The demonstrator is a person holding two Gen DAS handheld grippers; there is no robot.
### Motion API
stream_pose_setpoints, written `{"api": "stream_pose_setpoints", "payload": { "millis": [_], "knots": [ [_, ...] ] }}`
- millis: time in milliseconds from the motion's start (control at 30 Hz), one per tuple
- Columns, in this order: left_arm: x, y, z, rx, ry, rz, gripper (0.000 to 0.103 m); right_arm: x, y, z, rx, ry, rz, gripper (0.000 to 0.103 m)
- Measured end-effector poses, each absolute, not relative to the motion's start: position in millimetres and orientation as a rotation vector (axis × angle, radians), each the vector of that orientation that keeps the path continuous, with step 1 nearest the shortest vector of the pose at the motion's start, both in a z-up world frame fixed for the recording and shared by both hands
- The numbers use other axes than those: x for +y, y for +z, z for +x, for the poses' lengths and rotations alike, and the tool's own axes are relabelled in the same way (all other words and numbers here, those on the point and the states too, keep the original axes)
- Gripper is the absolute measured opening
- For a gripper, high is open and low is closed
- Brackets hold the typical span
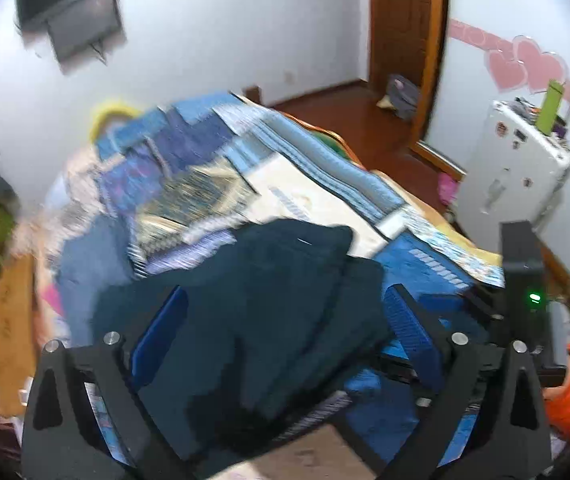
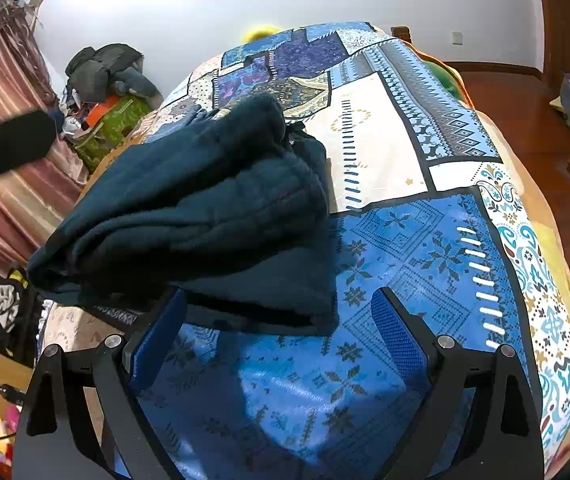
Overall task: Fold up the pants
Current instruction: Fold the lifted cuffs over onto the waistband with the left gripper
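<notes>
The dark teal pants (image 2: 205,208) lie folded in a thick bundle on the blue patterned bedspread (image 2: 425,240). In the left wrist view the pants (image 1: 269,312) are blurred and fill the space between the fingers. My left gripper (image 1: 285,312) is open, hovering over the bundle, fingers apart on either side of it. My right gripper (image 2: 281,312) is open and empty, just in front of the bundle's near edge, its left finger (image 2: 161,332) under the cloth's overhang. The right gripper's body (image 1: 525,280) shows at the right of the left wrist view.
The bed's right edge drops to a wooden floor (image 2: 525,120). A white cabinet (image 1: 513,176) stands beyond the bed. A pile of clothes and a green box (image 2: 113,120) sit at the far left by pink curtains (image 2: 1,120). A wall screen (image 1: 73,12) hangs opposite.
</notes>
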State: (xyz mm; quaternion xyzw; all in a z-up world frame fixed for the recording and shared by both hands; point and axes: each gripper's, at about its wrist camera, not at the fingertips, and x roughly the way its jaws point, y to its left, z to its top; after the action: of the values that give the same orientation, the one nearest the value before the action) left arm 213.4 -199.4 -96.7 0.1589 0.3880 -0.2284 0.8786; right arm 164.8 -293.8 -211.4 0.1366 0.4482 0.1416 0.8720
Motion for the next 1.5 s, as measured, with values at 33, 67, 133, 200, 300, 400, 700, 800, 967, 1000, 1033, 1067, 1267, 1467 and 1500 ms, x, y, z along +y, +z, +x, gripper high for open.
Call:
{"api": "stream_pose_setpoints", "payload": {
  "millis": [33, 67, 133, 200, 300, 400, 700, 800, 967, 1000, 1033, 1067, 1267, 1467, 1500],
  "knots": [
    [-195, -95, 217, 0.801, -0.464, 0.33, 0.1, -293, -210, 163, 0.936, 0.297, 0.285, 0.092],
    [-188, -92, 222, 0.795, -0.443, 0.322, 0.1, -293, -209, 161, 0.935, 0.301, 0.286, 0.092],
    [-171, -90, 237, 0.799, -0.394, 0.293, 0.1, -292, -206, 158, 0.933, 0.309, 0.283, 0.092],
    [-154, -89, 251, 0.801, -0.36, 0.264, 0.1, -290, -203, 154, 0.93, 0.313, 0.272, 0.092],
    [-124, -92, 282, 0.817, -0.289, 0.231, 0.101, -288, -201, 152, 0.93, 0.319, 0.27, 0.092],
    [-98, -101, 317, 0.846, -0.212, 0.232, 0.101, -285, -202, 152, 0.936, 0.321, 0.275, 0.092],
    [-41, -186, 417, 1.059, -0.007, 0.252, 0.101, -276, -217, 155, 0.978, 0.31, 0.314, 0.092],
    [-31, -223, 432, 1.158, 0.012, 0.256, 0.101, -276, -217, 155, 0.983, 0.302, 0.309, 0.092],
    [-18, -251, 415, 1.144, -0.022, 0.271, 0.103, -276, -216, 158, 0.986, 0.279, 0.293, 0.092],
    [-14, -252, 409, 1.137, -0.025, 0.262, 0.103, -277, -216, 159, 0.988, 0.273, 0.291, 0.092],
    [-10, -253, 404, 1.142, -0.023, 0.259, 0.103, -277, -216, 160, 0.989, 0.27, 0.29, 0.092],
    [-7, -253, 400, 1.146, -0.02, 0.254, 0.103, -276, -216, 160, 0.989, 0.268, 0.288, 0.092],
    [20, -245, 351, 1.174, -0.013, 0.208, 0.103, -271, -208, 159, 0.96, 0.274, 0.262, 0.092],
    [28, -233, 284, 1.201, -0.106, 0.094, 0.103, -265, -192, 158, 0.9, 0.296, 0.249, 0.092],
    [27, -231, 276, 1.193, -0.113, 0.085, 0.103, -263, -188, 157, 0.884, 0.302, 0.248, 0.092]
  ]
}}
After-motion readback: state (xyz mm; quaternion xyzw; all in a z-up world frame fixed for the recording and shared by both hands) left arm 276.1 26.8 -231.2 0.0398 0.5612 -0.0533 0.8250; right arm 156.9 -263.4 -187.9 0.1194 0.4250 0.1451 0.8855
